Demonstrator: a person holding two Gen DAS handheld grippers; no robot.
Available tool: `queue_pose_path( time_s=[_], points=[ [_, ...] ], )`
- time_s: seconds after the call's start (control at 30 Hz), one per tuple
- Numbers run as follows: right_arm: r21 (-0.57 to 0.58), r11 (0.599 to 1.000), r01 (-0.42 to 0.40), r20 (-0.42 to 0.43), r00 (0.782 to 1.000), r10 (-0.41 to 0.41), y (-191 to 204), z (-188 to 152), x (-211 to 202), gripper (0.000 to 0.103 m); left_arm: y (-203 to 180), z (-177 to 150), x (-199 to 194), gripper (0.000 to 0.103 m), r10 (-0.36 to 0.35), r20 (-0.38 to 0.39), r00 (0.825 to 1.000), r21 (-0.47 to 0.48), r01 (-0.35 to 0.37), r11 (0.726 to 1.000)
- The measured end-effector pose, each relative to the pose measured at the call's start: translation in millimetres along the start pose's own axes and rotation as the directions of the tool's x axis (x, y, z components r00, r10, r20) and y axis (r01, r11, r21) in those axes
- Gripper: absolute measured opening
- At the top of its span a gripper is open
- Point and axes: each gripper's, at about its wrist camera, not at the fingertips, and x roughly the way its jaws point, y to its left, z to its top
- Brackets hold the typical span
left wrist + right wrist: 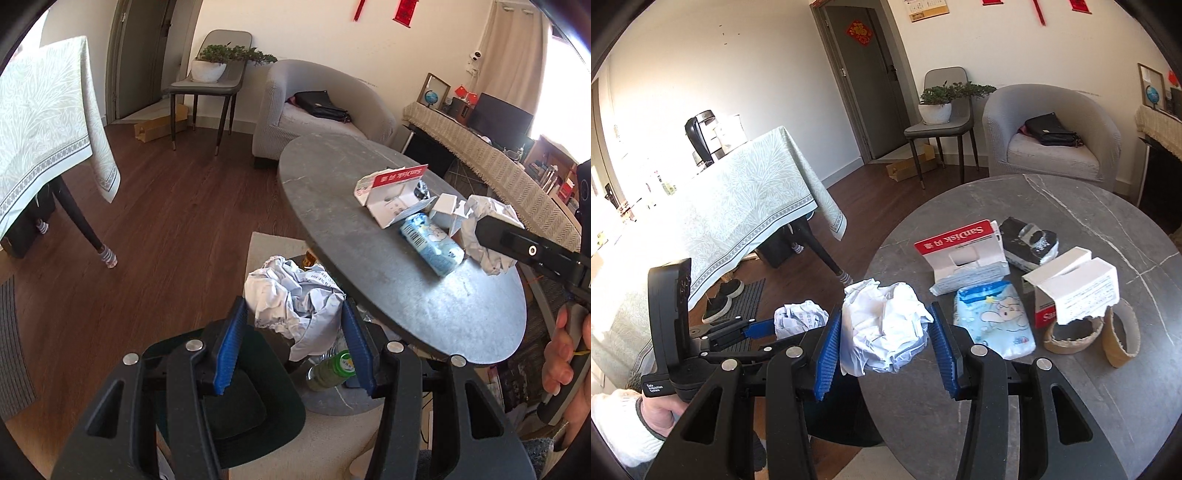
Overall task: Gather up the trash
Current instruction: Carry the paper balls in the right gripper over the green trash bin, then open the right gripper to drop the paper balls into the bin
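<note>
My left gripper [293,314] is shut on a crumpled white paper ball [291,302] and holds it off the table's left edge, above a dark green bin [255,406]. It also shows in the right wrist view [799,317]. My right gripper [884,328] is shut on a second crumpled paper ball [886,328] at the near left edge of the round grey table [1071,406]. On the table lie a red-and-white SanDisk box [964,254], a blue tissue pack [995,321], a torn white box [1071,288] and a black wrapper [1030,243].
Two torn cardboard rings [1075,332] lie at the table's right. A green-capped bottle [332,369] lies under the table. A dining table with a pale cloth [738,206] stands left; a grey armchair [1052,133] and a chair with a plant [938,107] stand behind.
</note>
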Motion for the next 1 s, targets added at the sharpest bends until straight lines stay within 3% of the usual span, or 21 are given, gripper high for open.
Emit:
queue_pose_path(
  time_s=[0.4, 0.77, 1.0],
  points=[
    [-0.069, 0.994, -0.087, -0.074, 0.994, 0.082, 54.7, 9.0, 49.6, 0.047, 56.4, -40.7, 28.1, 0.055, 0.074, -0.18, 0.981, -0.019, -0.078, 0.997],
    [-0.107, 0.988, -0.114, -0.212, 0.973, 0.09, 87.2, -2.9, 100.7, 0.047, 91.0, -66.3, 53.7, 0.057, 0.094, -0.328, 0.94, -0.017, -0.106, 0.994],
    [-0.123, 0.987, -0.102, -0.291, 0.955, 0.063, 97.3, -13.2, 131.5, 0.047, 106.5, -72.5, 47.5, 0.065, 0.1, -0.322, 0.941, -0.03, -0.115, 0.993]
  ],
)
